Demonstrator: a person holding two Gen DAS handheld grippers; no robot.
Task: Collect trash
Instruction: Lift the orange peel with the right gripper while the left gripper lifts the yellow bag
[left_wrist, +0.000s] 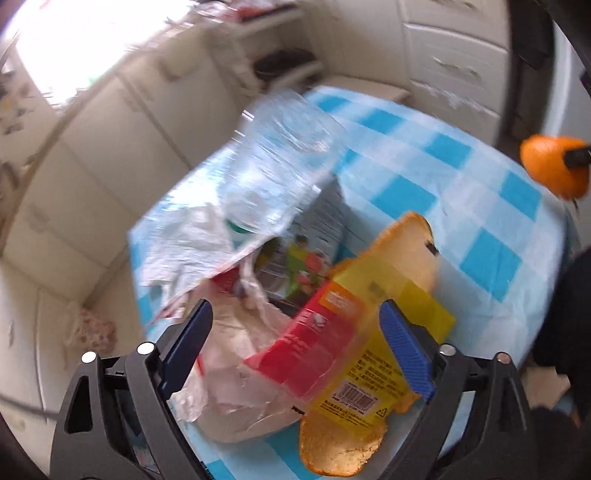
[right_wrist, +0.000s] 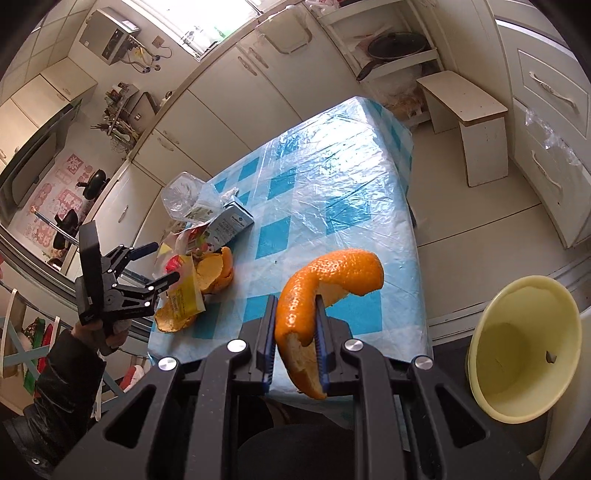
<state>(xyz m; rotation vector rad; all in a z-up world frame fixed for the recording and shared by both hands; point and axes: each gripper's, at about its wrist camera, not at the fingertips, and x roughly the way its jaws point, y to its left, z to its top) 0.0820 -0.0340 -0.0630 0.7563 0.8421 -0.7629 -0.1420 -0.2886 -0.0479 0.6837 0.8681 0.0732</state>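
Trash is mostly still on the table (right_wrist: 332, 177): a clear bottle (right_wrist: 181, 195), a carton (right_wrist: 232, 221), a wrapper (right_wrist: 184, 291) and peels (right_wrist: 216, 271) lie piled at its left edge. The right gripper (right_wrist: 295, 332) pinches one orange peel (right_wrist: 325, 280) near the table's front edge, beside the yellow bin (right_wrist: 524, 350). The left gripper (left_wrist: 295, 354) hangs wide open above the pile, holding nothing.

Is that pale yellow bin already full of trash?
No, the pale yellow bin looks nearly empty, with only one small dark scrap inside.
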